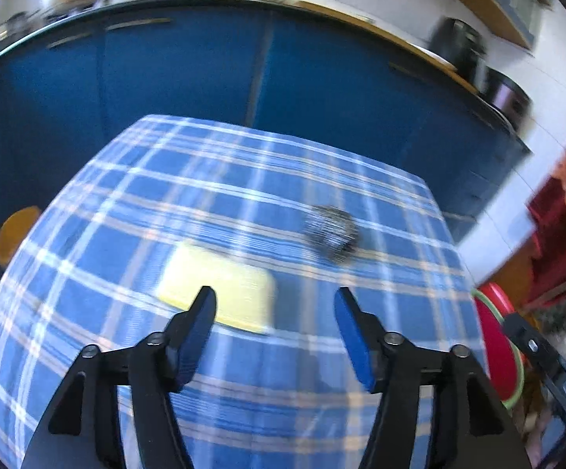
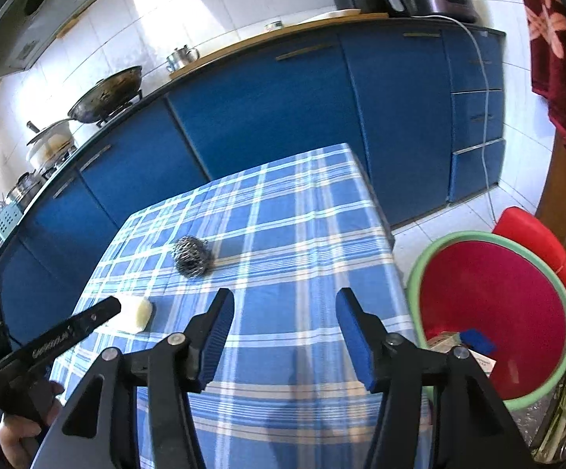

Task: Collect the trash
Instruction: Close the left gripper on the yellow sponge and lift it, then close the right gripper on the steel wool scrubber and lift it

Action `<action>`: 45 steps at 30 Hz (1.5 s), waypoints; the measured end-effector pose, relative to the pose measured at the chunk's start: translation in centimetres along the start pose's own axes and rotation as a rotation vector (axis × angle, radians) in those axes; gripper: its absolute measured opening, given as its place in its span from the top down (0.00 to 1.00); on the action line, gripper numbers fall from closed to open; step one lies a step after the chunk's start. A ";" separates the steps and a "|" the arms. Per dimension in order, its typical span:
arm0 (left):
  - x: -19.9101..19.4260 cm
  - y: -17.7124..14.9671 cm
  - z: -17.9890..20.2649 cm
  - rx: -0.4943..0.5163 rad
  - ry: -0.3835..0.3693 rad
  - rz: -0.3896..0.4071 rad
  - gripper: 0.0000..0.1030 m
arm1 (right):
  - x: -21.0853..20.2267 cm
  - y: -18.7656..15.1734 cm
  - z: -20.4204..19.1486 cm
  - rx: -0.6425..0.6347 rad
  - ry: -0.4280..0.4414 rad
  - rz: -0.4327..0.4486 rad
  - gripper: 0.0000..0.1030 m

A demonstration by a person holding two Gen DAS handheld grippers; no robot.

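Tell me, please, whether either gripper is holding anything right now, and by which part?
Nothing is held. The left gripper and right gripper both stand open and empty above the checked tablecloth.

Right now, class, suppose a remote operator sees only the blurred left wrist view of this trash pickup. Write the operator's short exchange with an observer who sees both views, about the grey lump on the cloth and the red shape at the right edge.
Operator: My picture is smeared. What is the grey lump on the checked cloth?
Observer: A steel wire scourer, a coiled ball. It lies apart from the yellow sponge.
Operator: And the red sliver at my right edge?
Observer: A red basin with a green rim. It stands beside the table, lower than the tabletop, and a carton lies inside.
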State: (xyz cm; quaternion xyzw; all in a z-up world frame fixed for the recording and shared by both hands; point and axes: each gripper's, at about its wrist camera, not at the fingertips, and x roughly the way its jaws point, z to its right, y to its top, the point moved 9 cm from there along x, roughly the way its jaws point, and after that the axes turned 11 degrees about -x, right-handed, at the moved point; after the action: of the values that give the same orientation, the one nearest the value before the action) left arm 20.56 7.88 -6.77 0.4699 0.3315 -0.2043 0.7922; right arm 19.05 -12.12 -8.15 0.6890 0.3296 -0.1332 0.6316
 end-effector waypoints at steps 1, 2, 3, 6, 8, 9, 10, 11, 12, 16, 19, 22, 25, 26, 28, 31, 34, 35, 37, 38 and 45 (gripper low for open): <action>0.2 0.3 -0.5 -0.012 0.016 0.003 0.34 | 0.1 0.0 -0.2 -0.003 0.003 -0.002 0.44; 0.6 0.5 -1.2 -0.031 0.035 0.003 0.34 | 0.3 0.0 -0.4 -0.006 0.005 -0.005 0.44; 0.9 0.7 -1.8 -0.052 0.045 0.000 0.34 | 0.4 0.0 -0.5 -0.010 0.005 -0.007 0.43; 2.0 1.0 -3.2 -0.110 0.072 -0.019 0.34 | 0.7 0.0 -0.6 -0.015 0.003 -0.011 0.42; 2.7 1.0 -3.7 -0.142 0.095 -0.031 0.34 | 0.8 0.0 -0.5 -0.009 0.004 -0.012 0.42; 3.1 1.0 -3.9 -0.159 0.101 -0.040 0.34 | 0.9 0.0 -0.5 -0.007 0.005 -0.014 0.42; 3.3 1.0 -3.9 -0.171 0.102 -0.045 0.34 | 1.1 0.0 -0.5 -0.007 0.004 -0.015 0.42; 3.6 1.0 -4.0 -0.181 0.108 -0.046 0.34 | 1.2 -0.1 -0.5 -0.009 0.002 -0.017 0.42; 3.9 1.1 -3.9 -0.190 0.117 -0.046 0.34 | 1.2 -0.1 -0.5 -0.012 0.001 -0.018 0.42; 5.2 1.3 -3.7 -0.192 0.163 -0.053 0.34 | 1.6 -0.2 -0.6 -0.019 0.010 -0.027 0.41; 6.2 1.1 -3.8 -0.193 0.192 -0.065 0.34 | 1.8 -0.1 -0.6 -0.024 0.011 -0.027 0.41; 6.7 0.7 -3.9 -0.176 0.216 -0.060 0.34 | 2.0 0.0 -0.7 -0.025 0.016 -0.031 0.41; 6.6 0.3 -3.7 -0.146 0.213 -0.057 0.34 | 2.3 0.0 -1.0 -0.034 0.019 -0.037 0.41; 6.5 0.2 -3.7 -0.143 0.205 -0.056 0.34 | 2.5 0.0 -1.1 -0.037 0.020 -0.040 0.41; 6.3 0.2 -3.8 -0.141 0.190 -0.056 0.40 | 2.8 0.1 -1.5 -0.043 0.026 -0.048 0.41; 5.9 0.2 -4.0 -0.141 0.145 -0.056 0.51 | 3.3 0.2 -2.3 -0.056 0.034 -0.059 0.41; 5.6 0.2 -3.9 -0.138 0.097 -0.067 0.56 | 3.8 0.2 -3.2 -0.069 0.043 -0.070 0.41; 5.4 0.1 -3.9 -0.134 0.081 -0.070 0.58 | 4.0 0.3 -3.6 -0.075 0.045 -0.074 0.41; 5.2 0.1 -3.8 -0.128 0.050 -0.074 0.59 | 4.3 0.5 -4.2 -0.087 0.045 -0.079 0.41; 5.0 0.1 -3.7 -0.123 0.035 -0.072 0.60 | 4.6 0.7 -4.7 -0.095 0.045 -0.082 0.40; 2.8 2.0 -4.6 -0.112 -0.005 -0.001 0.60 | 6.9 1.9 -7.6 -0.143 0.055 -0.098 0.39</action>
State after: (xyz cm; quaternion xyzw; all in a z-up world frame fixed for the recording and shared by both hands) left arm 22.24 12.83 -9.11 0.4242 0.3404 -0.1869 0.8181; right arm 23.64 -2.89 -9.53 0.6286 0.3889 -0.1213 0.6625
